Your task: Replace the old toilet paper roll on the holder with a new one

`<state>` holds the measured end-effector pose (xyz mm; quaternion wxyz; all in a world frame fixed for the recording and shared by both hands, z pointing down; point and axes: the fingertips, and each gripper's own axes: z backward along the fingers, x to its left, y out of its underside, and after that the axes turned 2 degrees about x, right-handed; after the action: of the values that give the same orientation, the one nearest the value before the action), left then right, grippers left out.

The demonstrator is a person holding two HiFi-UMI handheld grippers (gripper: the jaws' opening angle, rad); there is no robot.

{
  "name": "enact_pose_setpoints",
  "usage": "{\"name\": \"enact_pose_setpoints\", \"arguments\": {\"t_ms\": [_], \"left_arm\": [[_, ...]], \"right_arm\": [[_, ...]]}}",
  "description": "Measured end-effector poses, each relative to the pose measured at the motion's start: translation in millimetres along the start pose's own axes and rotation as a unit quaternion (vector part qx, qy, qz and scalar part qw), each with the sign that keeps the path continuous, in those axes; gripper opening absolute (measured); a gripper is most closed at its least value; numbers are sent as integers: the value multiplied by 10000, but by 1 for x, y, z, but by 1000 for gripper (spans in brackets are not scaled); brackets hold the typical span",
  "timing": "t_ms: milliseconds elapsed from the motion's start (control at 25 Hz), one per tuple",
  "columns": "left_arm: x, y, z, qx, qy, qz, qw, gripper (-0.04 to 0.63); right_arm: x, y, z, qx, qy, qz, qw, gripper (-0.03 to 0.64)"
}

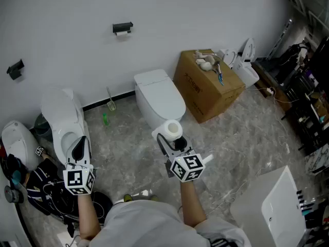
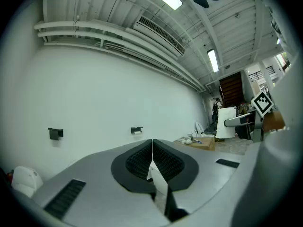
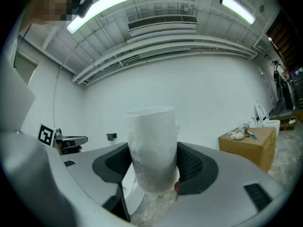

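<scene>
The black wall holder (image 1: 122, 27) carries the old roll (image 1: 122, 33), now a thin white stub, high on the white wall. That holder (image 2: 137, 129) is also small and distant in the left gripper view, straight past the shut jaws. My right gripper (image 1: 172, 136) is shut on the new toilet paper roll (image 1: 172, 129), held upright in front of the middle toilet. In the right gripper view the roll (image 3: 151, 148) fills the gap between the dark pads (image 3: 195, 167). My left gripper (image 1: 79, 144) is shut with nothing in it, over the left toilet.
A second black wall bracket (image 1: 15, 69) sits further left. A white toilet (image 1: 159, 98) stands by the wall, with another (image 1: 62, 118) at the left. A cardboard box (image 1: 208, 85) with small items stands at the right. A green bottle (image 1: 105, 119) is on the floor, and a white cabinet (image 1: 272, 210) is near right.
</scene>
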<state>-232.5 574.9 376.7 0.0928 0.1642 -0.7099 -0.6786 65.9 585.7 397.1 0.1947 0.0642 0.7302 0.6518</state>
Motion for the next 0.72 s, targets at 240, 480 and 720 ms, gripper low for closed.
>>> {"name": "enact_pose_setpoints", "arguments": {"t_ms": [240, 480, 720], "left_arm": [[-6, 5, 6, 51, 35, 1, 10000, 21], [-5, -1, 6, -28, -38, 7, 10000, 21], [-7, 2, 2, 27, -25, 16, 10000, 21]], "right_arm": [[2, 0, 6, 14, -14, 13, 10000, 290], [-1, -2, 5, -6, -36, 4, 10000, 290], [3, -4, 1, -44, -295, 20, 9996, 295]]}}
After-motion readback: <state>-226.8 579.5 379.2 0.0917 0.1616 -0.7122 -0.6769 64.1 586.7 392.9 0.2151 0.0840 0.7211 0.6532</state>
